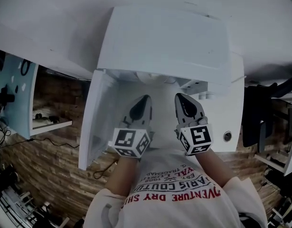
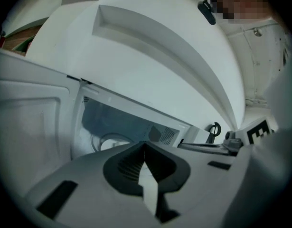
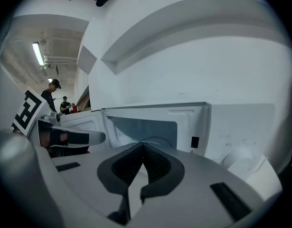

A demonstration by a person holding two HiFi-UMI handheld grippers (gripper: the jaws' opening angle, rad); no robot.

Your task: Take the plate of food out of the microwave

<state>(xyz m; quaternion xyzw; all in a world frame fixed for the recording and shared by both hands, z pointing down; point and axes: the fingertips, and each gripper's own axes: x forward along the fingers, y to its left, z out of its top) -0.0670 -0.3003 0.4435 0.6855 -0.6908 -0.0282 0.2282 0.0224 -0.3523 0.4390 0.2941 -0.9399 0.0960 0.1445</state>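
- The left tongs, grey plastic with dark ribbed pads, are closed tip to tip with nothing between them.
- The right tongs, of the same make, are also closed at the tips and empty.
- Both point into the open cavity of one white box-shaped microwave oven, side by side and apart from each other.
- Each carries one white cube with black square markers, two cubes in all.
- One round pale plate lies deep in the cavity, beyond the left tongs' tips. What is on it is too dim to tell.
- The oven's one white door stands swung open at the left, and one round knob sits on the right panel.
- What the oven rests on is out of view.
- One white wall cabinet hangs directly above the oven.
- A brown brick-patterned wall runs behind, with one white shelf at the left.
- Far off, two people stand under one ceiling strip light.
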